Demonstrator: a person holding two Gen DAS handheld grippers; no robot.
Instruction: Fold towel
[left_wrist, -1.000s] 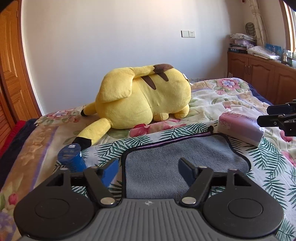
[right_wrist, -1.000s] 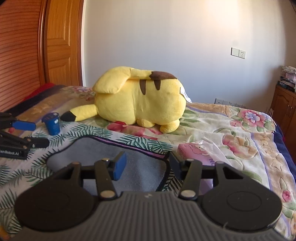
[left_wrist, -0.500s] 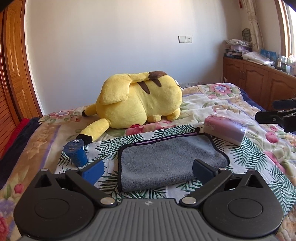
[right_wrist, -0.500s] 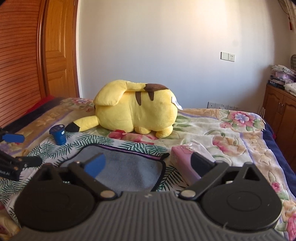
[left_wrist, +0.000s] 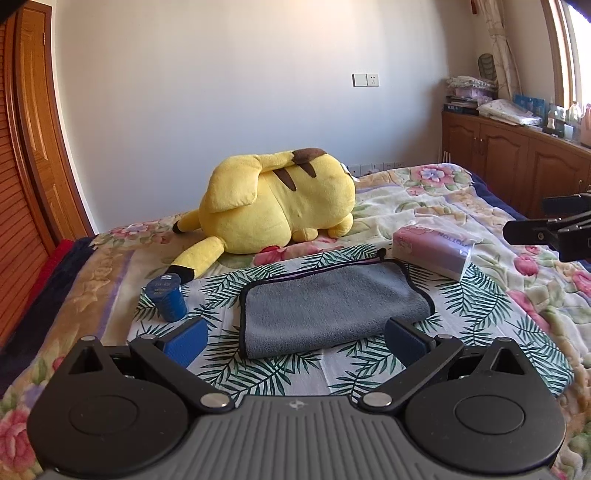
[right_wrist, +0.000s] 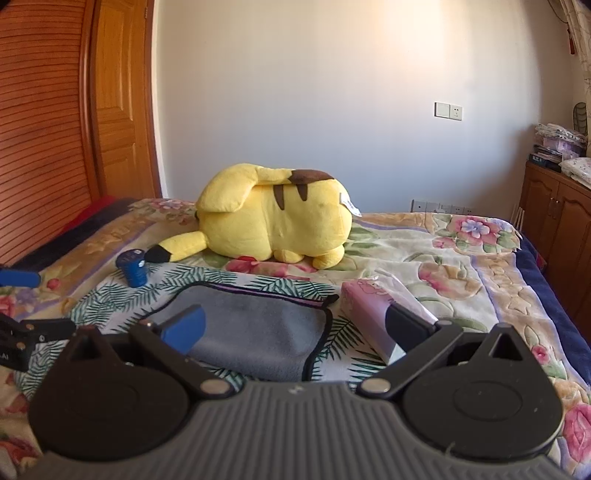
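Towel (left_wrist: 328, 308) | grey plush rectangle (black-edged) | folded flat

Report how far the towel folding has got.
Done: the grey towel lies folded flat on the palm-print cloth, between the blue cup and pink pack. In hand: nothing; the left gripper and right gripper are open, clear of it. Left: possibly another fold, hard to say.

Each gripper, left gripper (left_wrist: 295, 341) and right gripper (right_wrist: 293, 328), has a ribbed grey body, black round-ended linkage arms, silver pivot screws and blue pads (left_wrist: 184, 341).
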